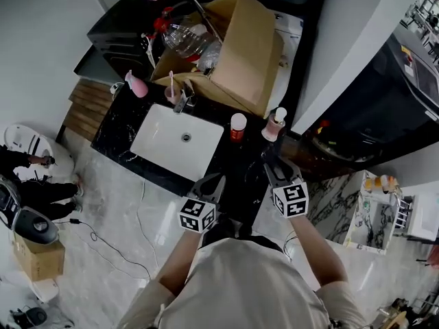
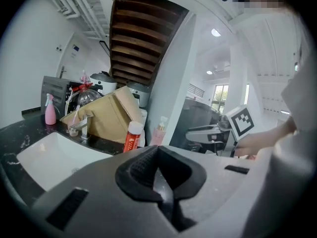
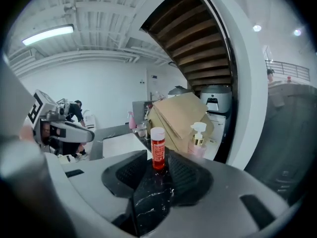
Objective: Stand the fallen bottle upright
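Right of the sink (image 1: pixel 147 134), on the black counter (image 1: pixel 241 173), the red bottle (image 1: pixel 237 127) already stands upright with its white cap on top. A pump bottle (image 1: pixel 275 125) stands just beside it, farther from the sink, and the box (image 1: pixel 247 46) lies behind both. The task's goal looks met, so the step in hand is, by my judgement, getting clear without undoing it. The right gripper (image 1: pixel 274 163) hangs at the counter's near edge, right of the sink. Its jaws stand apart with only bare counter showing between them, and the bottle stands beyond the tips, untouched. The left gripper (image 1: pixel 211 180) hangs in front of the sink's right corner, its jaws a narrow slit apart and holding nothing. To finish well, draw both tools straight back toward the body rather than sweeping sideways, since a swing past the sink's right edge could clip the bottle or the pump bottle. Keep the right jaws from closing while they point at the bottle, and keep the tips above counter height. The bottle is tall and narrow, so even a light knock near the cap would likely topple it.
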Available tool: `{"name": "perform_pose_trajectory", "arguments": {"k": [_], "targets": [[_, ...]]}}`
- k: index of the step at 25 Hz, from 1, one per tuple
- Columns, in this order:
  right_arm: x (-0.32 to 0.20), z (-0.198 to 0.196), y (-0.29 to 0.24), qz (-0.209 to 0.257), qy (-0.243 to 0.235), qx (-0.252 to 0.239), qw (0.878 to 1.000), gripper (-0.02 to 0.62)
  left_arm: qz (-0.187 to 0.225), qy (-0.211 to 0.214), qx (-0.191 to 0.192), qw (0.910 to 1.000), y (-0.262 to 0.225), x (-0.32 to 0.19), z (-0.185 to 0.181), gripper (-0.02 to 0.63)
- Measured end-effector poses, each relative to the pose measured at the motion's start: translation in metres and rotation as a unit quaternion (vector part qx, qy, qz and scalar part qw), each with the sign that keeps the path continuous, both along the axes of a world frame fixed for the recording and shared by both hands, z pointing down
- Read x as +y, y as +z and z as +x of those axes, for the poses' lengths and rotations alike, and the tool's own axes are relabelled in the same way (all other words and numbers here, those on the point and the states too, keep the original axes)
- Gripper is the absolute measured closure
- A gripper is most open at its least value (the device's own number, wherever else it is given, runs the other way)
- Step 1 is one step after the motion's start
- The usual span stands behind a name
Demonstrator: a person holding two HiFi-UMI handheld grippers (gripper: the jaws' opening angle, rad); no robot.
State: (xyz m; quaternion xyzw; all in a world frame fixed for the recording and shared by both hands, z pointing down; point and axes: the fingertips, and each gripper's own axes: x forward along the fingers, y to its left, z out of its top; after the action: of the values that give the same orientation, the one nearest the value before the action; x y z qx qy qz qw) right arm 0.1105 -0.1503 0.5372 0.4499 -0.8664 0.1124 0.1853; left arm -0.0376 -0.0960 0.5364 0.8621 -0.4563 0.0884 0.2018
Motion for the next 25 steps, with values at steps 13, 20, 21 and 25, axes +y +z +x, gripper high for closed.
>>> {"name": "perform_pose_trajectory", "arguments": {"k": [13,20,21,25], "targets": [[0.082,0.043,-0.019,0.001,-0.040,-0.014,0.999,0.529,0.020,-0.029,0.001,0.9994,-0.024,0.069,0.023,0.600],[0.109,0.037,-0.046,0.035,-0.028,-0.035,0.998,0.552,0.030,-0.021,0.006,0.9993,-0.039,0.090,0.014,0.600],[0.112,0.037,-0.050,0.041,-0.023,-0.038,0.998,0.552,0.034,-0.019,0.005,0.9992,-0.041,0.091,0.012,0.600],[0.123,0.035,-0.064,0.056,-0.007,-0.049,0.997,0.558,0.045,-0.008,0.000,0.9989,-0.052,0.095,0.004,0.600]]}}
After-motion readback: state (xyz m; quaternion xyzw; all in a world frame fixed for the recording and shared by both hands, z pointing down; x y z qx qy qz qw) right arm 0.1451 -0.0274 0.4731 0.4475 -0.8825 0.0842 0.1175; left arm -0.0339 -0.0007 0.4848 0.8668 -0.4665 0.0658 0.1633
